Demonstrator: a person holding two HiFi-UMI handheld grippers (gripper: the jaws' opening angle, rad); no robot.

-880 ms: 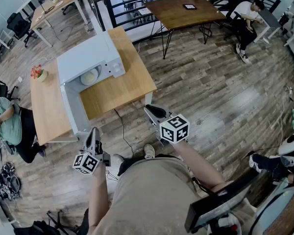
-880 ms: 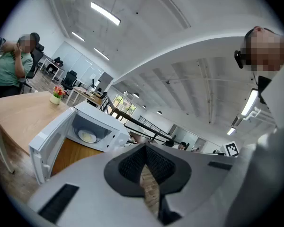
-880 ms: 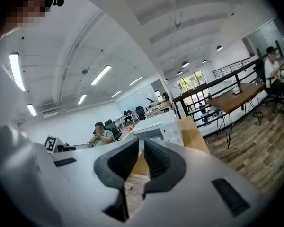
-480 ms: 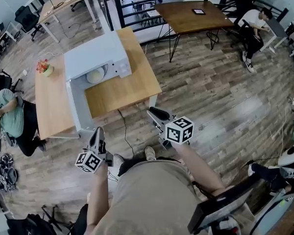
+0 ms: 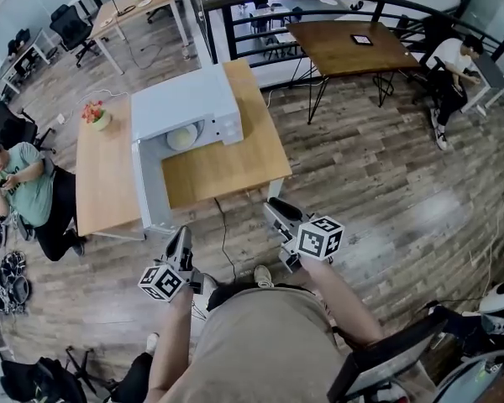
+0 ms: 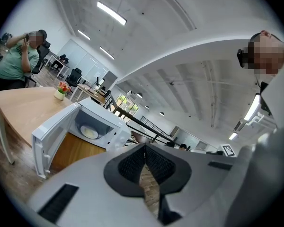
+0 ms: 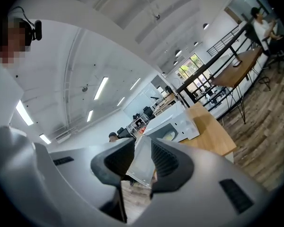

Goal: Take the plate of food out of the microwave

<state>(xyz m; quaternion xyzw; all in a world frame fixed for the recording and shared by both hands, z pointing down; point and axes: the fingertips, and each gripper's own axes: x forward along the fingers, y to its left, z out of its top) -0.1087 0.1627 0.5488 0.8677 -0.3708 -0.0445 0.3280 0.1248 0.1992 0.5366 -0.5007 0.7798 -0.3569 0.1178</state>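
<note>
White microwave [image 5: 185, 99] sits on the wooden table [image 5: 227, 162] well ahead of me. Its door [image 5: 149, 187] is swung open to the left, and the plate [image 5: 182, 137] of food rests inside on the cavity floor, untouched. Both grippers hang low near my body, well apart from the table. My left gripper [image 6: 144, 147] has its pads closed tip to tip with nothing in them. My right gripper [image 7: 141, 143] is narrowly parted, and a pale, clear sheet [image 7: 140, 167] stands between its pads. It looks pinched there, though I can't say what it is.

I judge the reach hasn't begun, so the risks all lie ahead. The left jaws must open before they meet the plate rim, or they will shove it deeper in. The sheet worries me most. With it in the way, the right pads may not seat on the rim and the plate could slip. If the sheet drops, it may land in the food. The door stands on the left of my approach, so a wide left swing could knock it. The cavity is low, so lifting the plate too high or tilting it on the way out would spill the food.
</note>
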